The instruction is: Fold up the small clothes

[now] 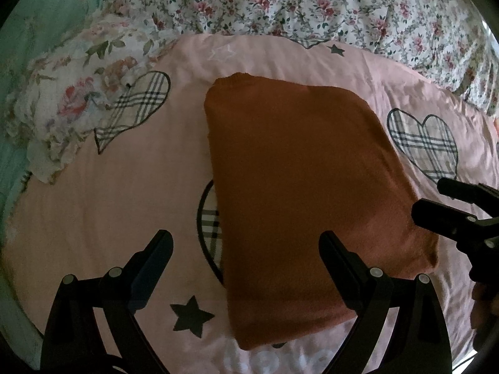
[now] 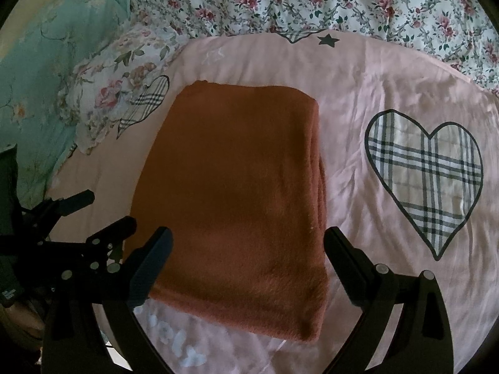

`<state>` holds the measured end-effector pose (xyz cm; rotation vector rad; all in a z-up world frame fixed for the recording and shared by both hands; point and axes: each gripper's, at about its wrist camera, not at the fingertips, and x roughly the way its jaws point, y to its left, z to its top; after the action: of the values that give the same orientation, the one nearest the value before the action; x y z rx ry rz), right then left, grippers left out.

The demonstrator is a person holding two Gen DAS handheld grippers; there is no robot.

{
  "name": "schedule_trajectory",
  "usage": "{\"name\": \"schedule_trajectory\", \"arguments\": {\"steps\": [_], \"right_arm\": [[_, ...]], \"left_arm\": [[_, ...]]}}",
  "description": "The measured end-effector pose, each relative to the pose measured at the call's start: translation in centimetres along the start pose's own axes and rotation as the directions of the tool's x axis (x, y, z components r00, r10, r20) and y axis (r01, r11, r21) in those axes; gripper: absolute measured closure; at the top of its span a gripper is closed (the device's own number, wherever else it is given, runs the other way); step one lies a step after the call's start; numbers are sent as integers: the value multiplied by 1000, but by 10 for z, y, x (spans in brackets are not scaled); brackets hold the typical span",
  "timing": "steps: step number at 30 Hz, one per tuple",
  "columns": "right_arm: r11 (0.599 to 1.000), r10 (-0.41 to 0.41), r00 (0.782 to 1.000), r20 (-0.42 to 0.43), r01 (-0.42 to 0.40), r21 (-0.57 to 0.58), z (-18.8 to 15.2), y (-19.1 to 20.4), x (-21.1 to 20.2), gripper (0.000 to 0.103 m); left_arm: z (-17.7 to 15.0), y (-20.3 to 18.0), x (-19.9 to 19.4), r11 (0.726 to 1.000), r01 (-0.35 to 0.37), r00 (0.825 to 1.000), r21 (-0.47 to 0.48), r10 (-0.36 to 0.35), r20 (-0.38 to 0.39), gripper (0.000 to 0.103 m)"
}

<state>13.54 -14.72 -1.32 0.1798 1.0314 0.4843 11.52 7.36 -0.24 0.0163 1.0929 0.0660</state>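
The left gripper [image 1: 246, 243] and right gripper [image 2: 248, 240] both hang with jaws spread wide and nothing between them, above the near end of the cloth [image 2: 230, 199]. The rust-brown cloth lies folded into a flat rectangle on a pink sheet [image 2: 358, 99] printed with plaid hearts, floral bedding [image 2: 312, 0] beyond it.

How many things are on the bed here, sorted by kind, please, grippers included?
Folded rust-brown garment: 1
Pink sheet with plaid hearts: 1
Floral quilt: 1
Floral pillow: 1
Mint green bedding: 1
Grippers, both open: 2, left gripper and right gripper
Total: 7
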Motion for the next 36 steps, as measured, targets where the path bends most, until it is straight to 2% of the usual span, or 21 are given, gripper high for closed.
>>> {"name": "schedule_trajectory", "arguments": {"steps": [13,28,36], "right_arm": [[1000,-1,1000,8,1,21,1,-7,1,6],[999,2,1000,12,-2,32,-1,-10,-2,6],[999,-2,1000,14,1,48,-1,-15,0,6]], "left_arm": [[5,7,12,999,5,1000,-33,-6,-24,8],[2,2,11,1000,-12,999,-20,11,-35,7],[3,1,11,999,-30,999,-16,30,-16,7]]}}
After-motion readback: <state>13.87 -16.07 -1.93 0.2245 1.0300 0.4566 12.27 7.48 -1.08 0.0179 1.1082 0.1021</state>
